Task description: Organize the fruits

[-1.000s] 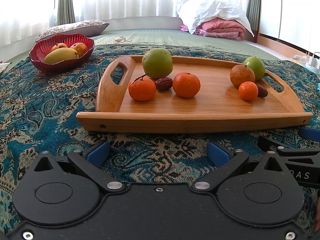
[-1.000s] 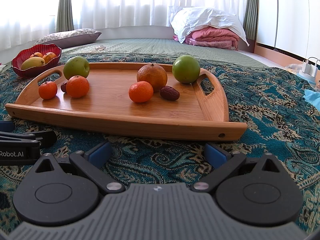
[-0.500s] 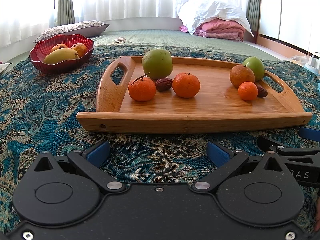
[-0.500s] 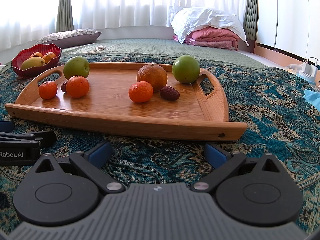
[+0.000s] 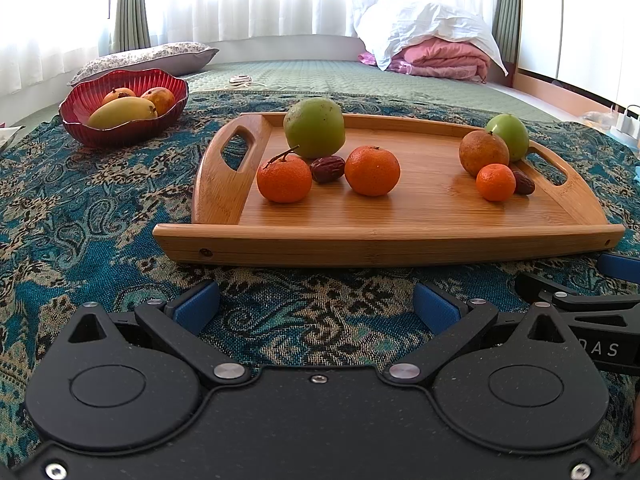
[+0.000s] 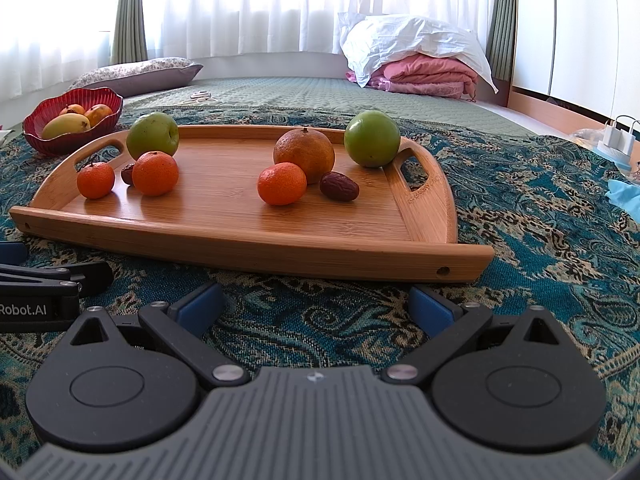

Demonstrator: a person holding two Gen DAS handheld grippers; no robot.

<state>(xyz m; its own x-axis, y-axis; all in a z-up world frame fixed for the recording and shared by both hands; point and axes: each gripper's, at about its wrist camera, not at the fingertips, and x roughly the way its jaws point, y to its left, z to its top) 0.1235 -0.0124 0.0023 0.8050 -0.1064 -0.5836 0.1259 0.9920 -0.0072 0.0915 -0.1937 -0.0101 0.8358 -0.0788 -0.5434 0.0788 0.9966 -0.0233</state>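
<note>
Ahead of me: only patterned cloth (image 5: 100, 208) lies between my spread fingers (image 5: 198, 306) and the tray (image 5: 360, 242).
Tray rim: its low front wall stands across my way.
Tray middle: bare wood between the two fruit clusters.
Left cluster: green apple (image 5: 314, 128), two oranges and a date (image 5: 328, 169), close together.
Right cluster: four fruits crowding the right handle (image 6: 416, 174).
Far left: red bowl (image 5: 76, 120), well apart from the tray.
</note>
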